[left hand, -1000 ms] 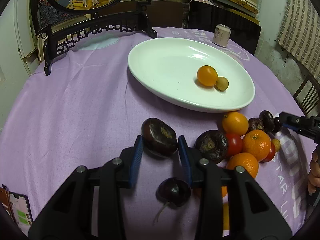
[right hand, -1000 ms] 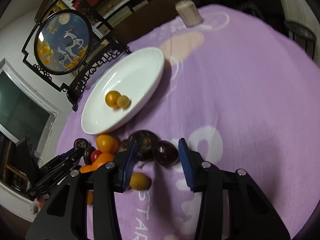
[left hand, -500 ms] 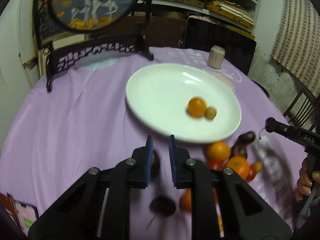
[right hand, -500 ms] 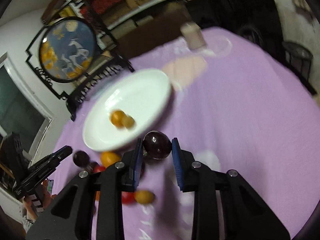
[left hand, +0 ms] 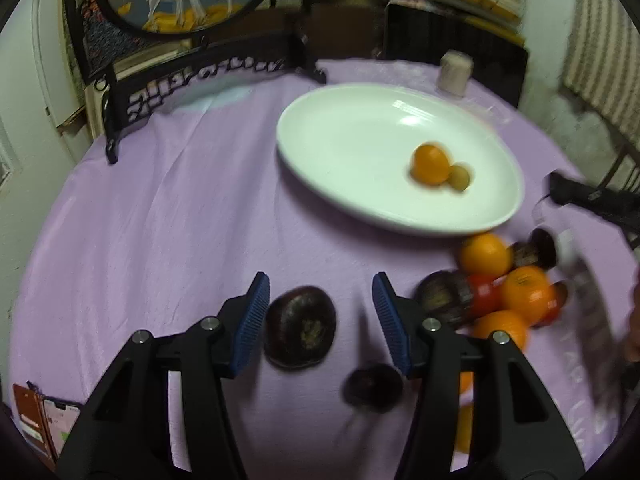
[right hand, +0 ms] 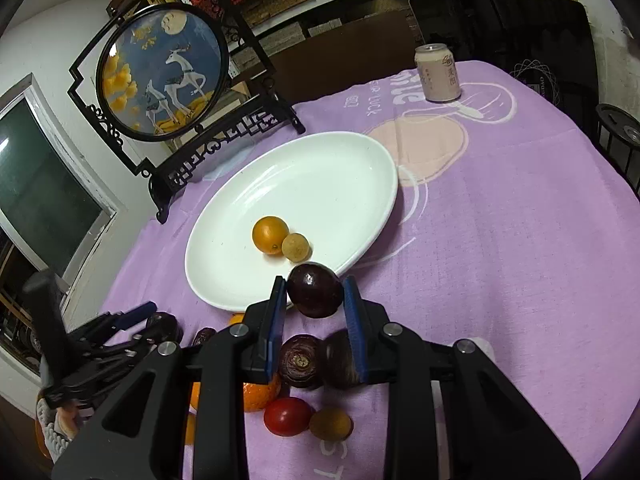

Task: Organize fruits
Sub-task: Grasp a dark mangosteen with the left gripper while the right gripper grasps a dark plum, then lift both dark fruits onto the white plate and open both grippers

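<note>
Two fruits sit on the white plate (right hand: 360, 184) ahead of the right gripper (right hand: 314, 304): a small orange (right hand: 270, 234) touching a pale yellowish round fruit (right hand: 296, 247). That right gripper is clamped on a dark purple fruit (right hand: 315, 290), its blue pads pressed against both sides, and the fruit hangs at the plate's near rim. Below its fingers, on the purple tablecloth (right hand: 500, 240), lie a dark brown fruit (right hand: 300, 361), a red tomato (right hand: 287, 416) and another yellowish fruit (right hand: 330, 423).

Over on the left wrist view, the left gripper (left hand: 320, 320) is spread wide, gripping nothing. A big dark fruit (left hand: 300, 327) lies on the cloth between its fingers, close against the left pad and apart from the right one. A smaller dark fruit (left hand: 374, 388) lies blurred just behind, nearer the camera. To that gripper's right a cluster of oranges (left hand: 524, 294) and dark fruits crowds together. Beyond the plate stand a drink can (right hand: 437, 74) and a framed deer screen (right hand: 164, 76).
</note>
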`<state>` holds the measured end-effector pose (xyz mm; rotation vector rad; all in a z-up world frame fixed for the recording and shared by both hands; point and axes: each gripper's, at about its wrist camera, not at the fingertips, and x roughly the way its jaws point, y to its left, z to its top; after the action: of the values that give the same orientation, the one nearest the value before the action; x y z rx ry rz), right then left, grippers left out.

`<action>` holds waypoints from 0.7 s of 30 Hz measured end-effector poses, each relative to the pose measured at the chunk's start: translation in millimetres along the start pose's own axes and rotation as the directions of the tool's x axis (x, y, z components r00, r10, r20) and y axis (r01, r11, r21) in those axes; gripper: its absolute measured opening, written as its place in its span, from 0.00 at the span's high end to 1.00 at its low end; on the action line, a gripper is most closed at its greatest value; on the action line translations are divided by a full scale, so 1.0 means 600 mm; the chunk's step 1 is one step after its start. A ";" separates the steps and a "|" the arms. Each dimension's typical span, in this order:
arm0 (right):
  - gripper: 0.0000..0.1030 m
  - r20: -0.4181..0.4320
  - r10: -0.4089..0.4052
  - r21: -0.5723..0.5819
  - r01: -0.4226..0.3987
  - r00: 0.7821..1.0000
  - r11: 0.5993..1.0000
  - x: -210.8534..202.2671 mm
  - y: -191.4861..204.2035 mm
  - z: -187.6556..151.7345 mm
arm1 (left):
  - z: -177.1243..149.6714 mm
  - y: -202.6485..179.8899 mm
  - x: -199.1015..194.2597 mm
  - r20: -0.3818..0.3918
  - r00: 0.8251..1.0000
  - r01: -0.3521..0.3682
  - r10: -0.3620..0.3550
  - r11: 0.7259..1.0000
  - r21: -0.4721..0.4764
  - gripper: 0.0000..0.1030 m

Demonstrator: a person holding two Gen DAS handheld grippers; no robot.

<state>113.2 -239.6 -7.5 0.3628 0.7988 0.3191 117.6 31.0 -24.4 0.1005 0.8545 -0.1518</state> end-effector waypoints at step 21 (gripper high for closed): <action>0.72 -0.017 0.012 0.030 -0.012 1.000 0.999 0.042 0.010 0.039 | 0.092 -0.036 -0.001 0.091 0.995 0.044 -0.043 0.999 -0.013 0.60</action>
<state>146.2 -228.2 -5.9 0.3939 0.8192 0.3221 154.3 1.4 11.5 0.0602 0.7674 -0.1895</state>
